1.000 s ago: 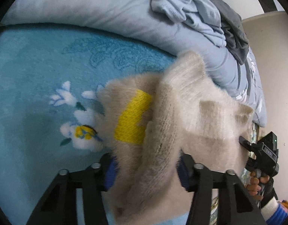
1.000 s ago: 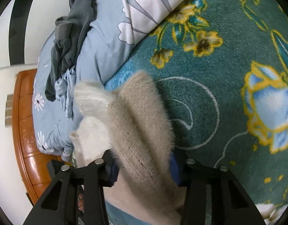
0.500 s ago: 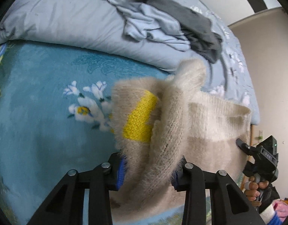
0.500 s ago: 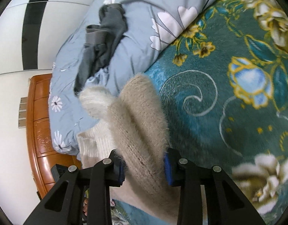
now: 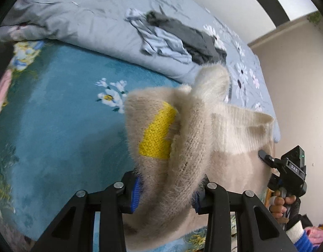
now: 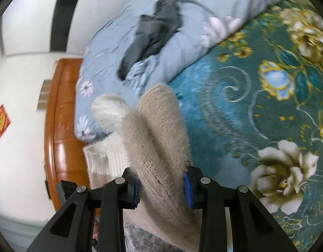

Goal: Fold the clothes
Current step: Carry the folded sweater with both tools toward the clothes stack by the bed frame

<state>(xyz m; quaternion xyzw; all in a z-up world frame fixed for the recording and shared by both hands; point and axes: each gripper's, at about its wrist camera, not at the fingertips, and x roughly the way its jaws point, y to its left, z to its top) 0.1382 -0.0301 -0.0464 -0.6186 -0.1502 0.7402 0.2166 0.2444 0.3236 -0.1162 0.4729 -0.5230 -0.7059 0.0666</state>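
A fuzzy beige knitted sweater with a yellow patch and a cream ribbed hem hangs above the bed, lifted off the teal floral blanket. My left gripper is shut on a thick fold of it, blue pads pressing both sides. In the right wrist view the same beige sweater bulges up between the pads of my right gripper, which is shut on it. The right gripper, held by a person's hand, also shows at the sweater's far side in the left wrist view.
A grey-blue floral duvet lies behind the blanket, with a pale blue garment and a dark grey garment heaped on it. A wooden headboard and white wall stand beyond the bed.
Both grippers have risen with the sweater, so the bed looks farther away and more of the duvet shows. The jaws of both closed tighter on the knit between the first two frames.
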